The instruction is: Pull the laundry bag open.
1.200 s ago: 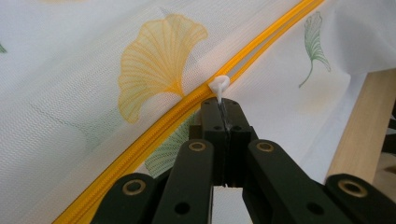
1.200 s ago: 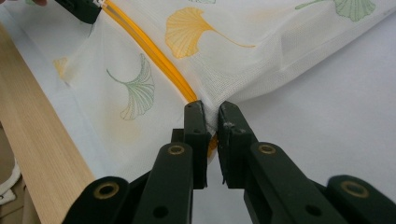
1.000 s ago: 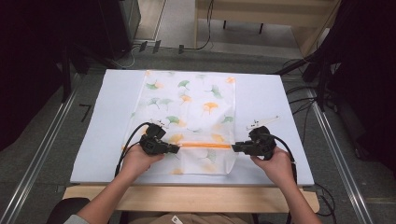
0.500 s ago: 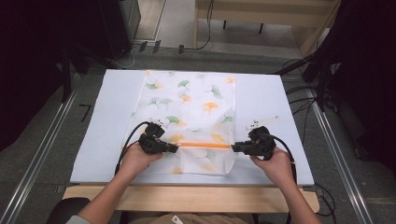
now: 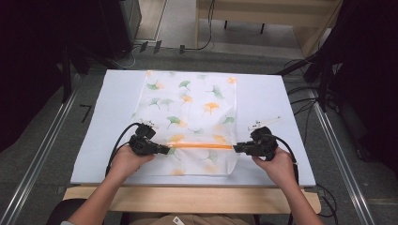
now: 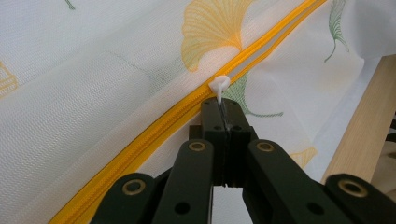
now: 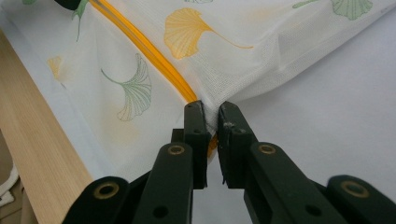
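A white mesh bag (image 5: 192, 108) printed with ginkgo leaves lies flat on the table. An orange zipper (image 5: 202, 146) crosses its near part. My left gripper (image 5: 166, 151) is at the zipper's left end, shut on the small white zipper pull (image 6: 218, 85). In the left gripper view the jaws (image 6: 223, 105) meet tightly on the pull's tab. My right gripper (image 5: 236, 149) is at the zipper's right end. Its jaws (image 7: 211, 109) pinch the bag's mesh edge where the zipper (image 7: 144, 46) ends.
The bag rests on a white mat (image 5: 281, 103) over a wooden table whose front edge (image 5: 187, 199) runs below my hands. Black cables (image 5: 305, 101) lie on the floor to the right. Metal rails (image 5: 42, 154) flank the table.
My left gripper has edged slightly to the left along the zipper with the pull in it. The right gripper has kept still.
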